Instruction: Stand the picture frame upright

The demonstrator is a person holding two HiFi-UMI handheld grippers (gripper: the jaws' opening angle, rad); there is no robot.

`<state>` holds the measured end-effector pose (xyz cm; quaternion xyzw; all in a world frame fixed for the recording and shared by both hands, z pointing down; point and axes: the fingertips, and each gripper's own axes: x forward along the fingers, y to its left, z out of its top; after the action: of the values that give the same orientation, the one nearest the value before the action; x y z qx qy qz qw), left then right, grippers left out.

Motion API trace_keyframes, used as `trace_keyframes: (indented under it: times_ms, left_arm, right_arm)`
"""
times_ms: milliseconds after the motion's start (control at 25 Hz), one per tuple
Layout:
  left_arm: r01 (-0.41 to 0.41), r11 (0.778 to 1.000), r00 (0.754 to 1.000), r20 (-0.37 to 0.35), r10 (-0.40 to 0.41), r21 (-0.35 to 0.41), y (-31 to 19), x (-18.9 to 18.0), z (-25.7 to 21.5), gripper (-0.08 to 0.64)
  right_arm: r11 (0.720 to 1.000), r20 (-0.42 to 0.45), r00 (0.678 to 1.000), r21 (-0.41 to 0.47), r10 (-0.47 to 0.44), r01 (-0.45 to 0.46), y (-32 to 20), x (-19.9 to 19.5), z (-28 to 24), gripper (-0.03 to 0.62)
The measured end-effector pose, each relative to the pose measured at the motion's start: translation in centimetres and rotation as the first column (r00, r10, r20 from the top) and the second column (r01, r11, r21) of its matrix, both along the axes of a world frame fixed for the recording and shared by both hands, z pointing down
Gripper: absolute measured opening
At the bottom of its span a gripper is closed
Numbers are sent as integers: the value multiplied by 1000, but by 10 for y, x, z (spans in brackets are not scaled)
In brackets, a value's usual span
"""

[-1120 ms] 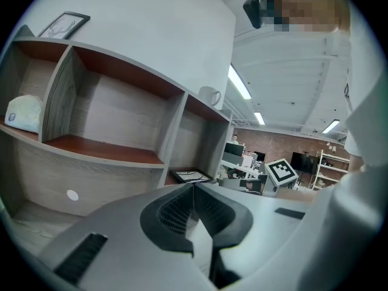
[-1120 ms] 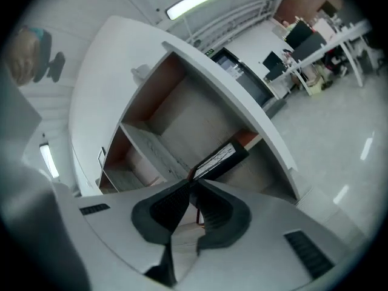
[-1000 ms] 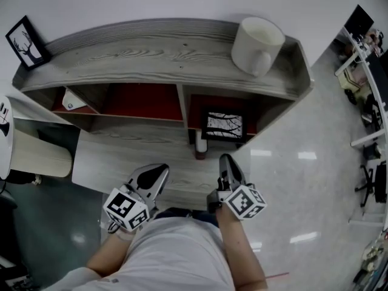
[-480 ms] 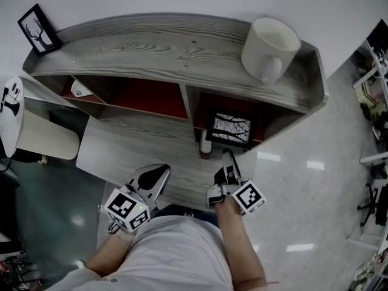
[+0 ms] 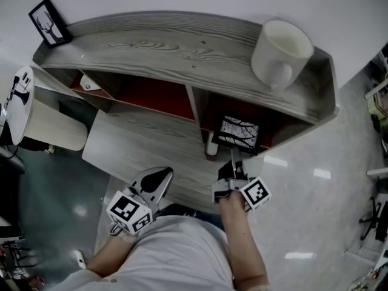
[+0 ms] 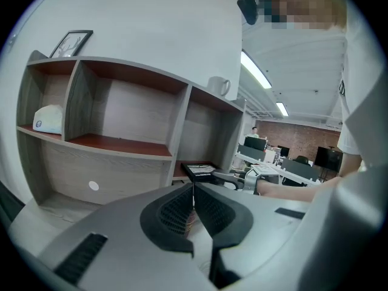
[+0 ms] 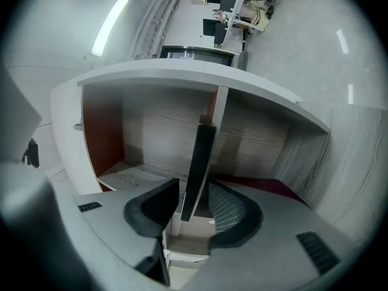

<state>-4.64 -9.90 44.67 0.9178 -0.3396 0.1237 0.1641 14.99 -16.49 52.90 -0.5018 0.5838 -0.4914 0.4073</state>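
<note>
The black picture frame, with a branch print, lies tilted in the shelf's lower right compartment. My right gripper reaches up to its near edge. In the right gripper view the frame's dark edge runs between the two fingers of that gripper. The jaws are opening, with a gap showing beside the frame. My left gripper hangs back over the low shelf board, and in its own view this gripper is shut on nothing.
A white mug stands on the grey wooden shelf unit's top. A small deer picture leans at the top's left end. A white object sits in the left compartment, and a small bottle stands by the divider.
My right gripper has moved forward to the frame and its jaws have spread around the frame's edge. The left gripper has stayed in place.
</note>
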Motion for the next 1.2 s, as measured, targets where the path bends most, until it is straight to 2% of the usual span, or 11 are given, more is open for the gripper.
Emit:
trace_keyframes:
  times_ms: [240, 440, 680, 760, 840, 1000, 1200]
  left_arm:
    - [19, 1000, 1000, -2, -19, 6, -6, 0, -1, 17]
    - [16, 1000, 1000, -3, -16, 12, -9, 4, -3, 17]
    - [6, 1000, 1000, -9, -6, 14, -9, 6, -3, 17]
    - [6, 1000, 1000, -11, -6, 15, -9, 5, -3, 17]
    - [6, 1000, 1000, -14, -6, 16, -9, 4, -4, 17]
    - [3, 1000, 1000, -20, -3, 16, -7, 2, -5, 17]
    - [6, 1000, 1000, -28, -6, 19, -4, -2, -7, 17]
  right_arm:
    - [1000, 43, 999, -16, -7, 7, -9, 3, 6, 135]
    - [1000, -5, 1000, -17, -10, 10, -9, 3, 3, 97]
    - [1000, -38, 999, -19, -16, 15, -9, 3, -3, 97]
    - [1000, -85, 996, -12, -26, 25, -8, 3, -8, 97]
    - [999, -183, 982, -33, -46, 40, -6, 5, -11, 94]
    - [995, -376, 921, -44, -100, 90, -8, 2, -26, 91]
    - [988, -477, 866, -40, -152, 151, -16, -7, -40, 89]
